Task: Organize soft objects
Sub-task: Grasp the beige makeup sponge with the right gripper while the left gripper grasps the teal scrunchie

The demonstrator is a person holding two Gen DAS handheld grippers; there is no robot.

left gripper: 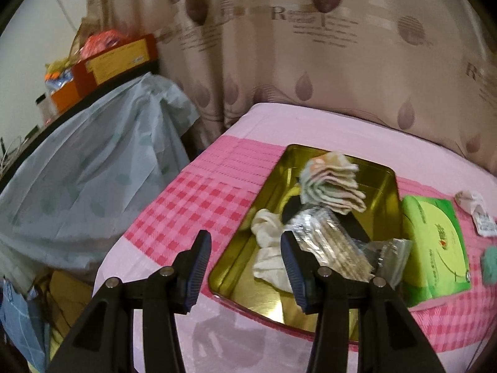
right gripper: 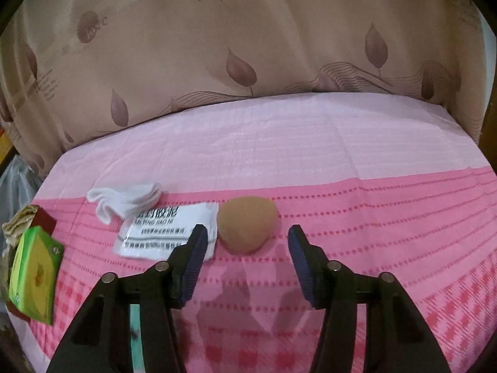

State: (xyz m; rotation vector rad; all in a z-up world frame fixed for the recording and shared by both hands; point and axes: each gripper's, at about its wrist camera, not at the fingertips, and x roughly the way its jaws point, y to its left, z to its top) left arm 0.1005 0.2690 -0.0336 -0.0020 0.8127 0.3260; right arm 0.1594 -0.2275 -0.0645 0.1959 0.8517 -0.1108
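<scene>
Sponge (right gripper: 246,225) just beyond open tool (right gripper: 247,250)

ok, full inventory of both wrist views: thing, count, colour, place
tin: 1, gold, on the bed
folded cloths: 1 stack, pastel, in tin
cream cloth: 1, in tin
clear packet: 1, in tin
green pack: 1, right of tin
white sock: 1, on bedspread
white sachet: 1, printed, beside sponge
sponge: 1, tan, ahead of right gripper
bedspread: 1, pink
curtain: beige, behind
left gripper: open, empty
right gripper: open, empty
</scene>
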